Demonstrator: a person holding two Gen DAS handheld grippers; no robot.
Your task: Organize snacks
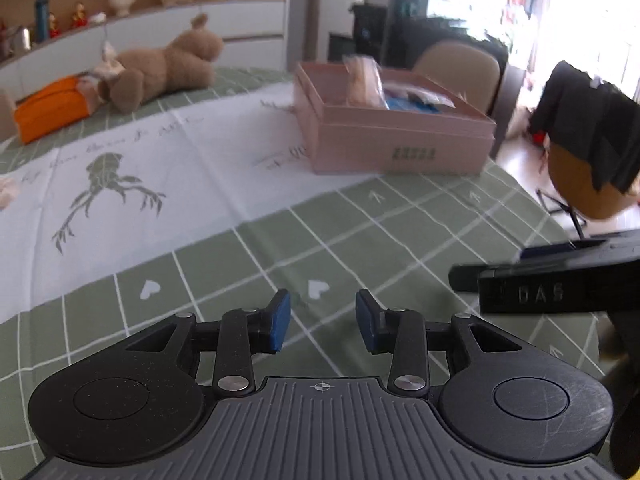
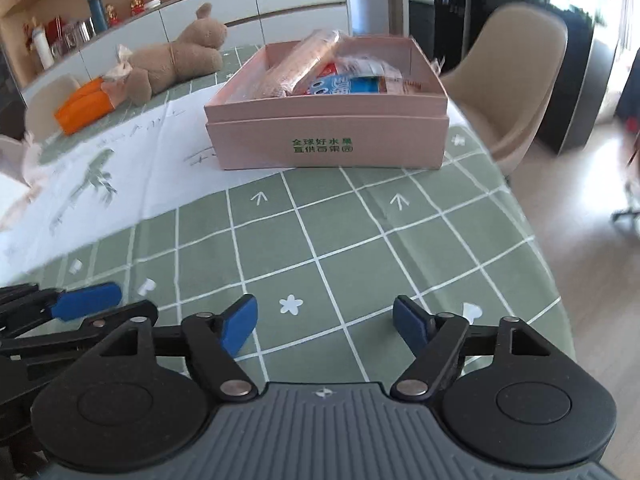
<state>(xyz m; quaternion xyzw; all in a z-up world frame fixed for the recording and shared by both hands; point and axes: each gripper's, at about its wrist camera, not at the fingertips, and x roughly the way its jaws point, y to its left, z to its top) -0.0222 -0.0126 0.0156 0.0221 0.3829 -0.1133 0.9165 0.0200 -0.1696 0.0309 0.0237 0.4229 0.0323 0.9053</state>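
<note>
A pink box (image 2: 326,142) stands on the table with several snack packets (image 2: 340,74) inside, one long pinkish pack leaning on its rim. In the left wrist view the same pink box (image 1: 400,140) sits at the far right, packets (image 1: 362,80) poking out. My left gripper (image 1: 323,322) hangs low over the green checked cloth, jaws apart by a narrow gap with nothing between them. My right gripper (image 2: 325,326) is well short of the box, jaws wide and empty. The left gripper's blue fingertip (image 2: 86,301) shows at the right wrist view's left edge.
A brown plush bear (image 2: 176,60) and an orange cloth (image 2: 82,106) lie at the table's far side. A beige chair (image 2: 516,80) stands behind the box, a dark-draped chair (image 1: 588,140) to the right. The right gripper's black body (image 1: 560,286) crosses the left view's right edge.
</note>
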